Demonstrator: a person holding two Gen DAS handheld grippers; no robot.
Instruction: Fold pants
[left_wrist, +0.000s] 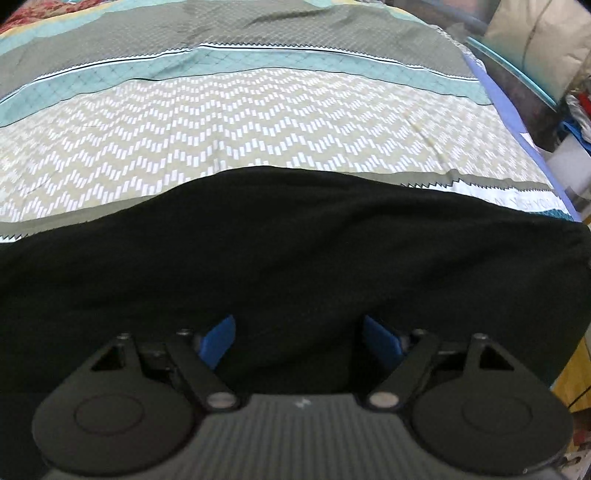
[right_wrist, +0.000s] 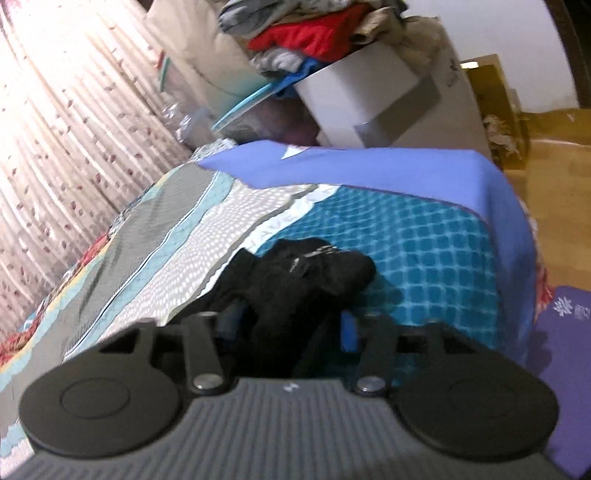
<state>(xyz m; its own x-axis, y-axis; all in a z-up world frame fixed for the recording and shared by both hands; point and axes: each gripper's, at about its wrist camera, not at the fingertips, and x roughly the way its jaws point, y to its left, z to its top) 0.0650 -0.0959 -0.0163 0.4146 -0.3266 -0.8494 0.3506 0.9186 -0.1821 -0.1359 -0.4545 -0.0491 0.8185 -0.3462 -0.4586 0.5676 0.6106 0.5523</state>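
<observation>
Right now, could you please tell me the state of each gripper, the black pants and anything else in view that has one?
Left gripper: open, blue fingers spread over the cloth.
Right gripper: cloth bunched between its fingers; grip hidden.
Black fabric pants: spread broadly in the left view, bunched in the right; not yet neatly folded.
Patterned striped bedsheet: lying mostly flat under the pants.
Pile of clothes: heaped loosely.

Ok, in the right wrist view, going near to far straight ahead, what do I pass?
Right claw → black pants bunched between its fingers → teal checked bedsheet patch → blue sheet border → white box → pile of clothes.
</observation>
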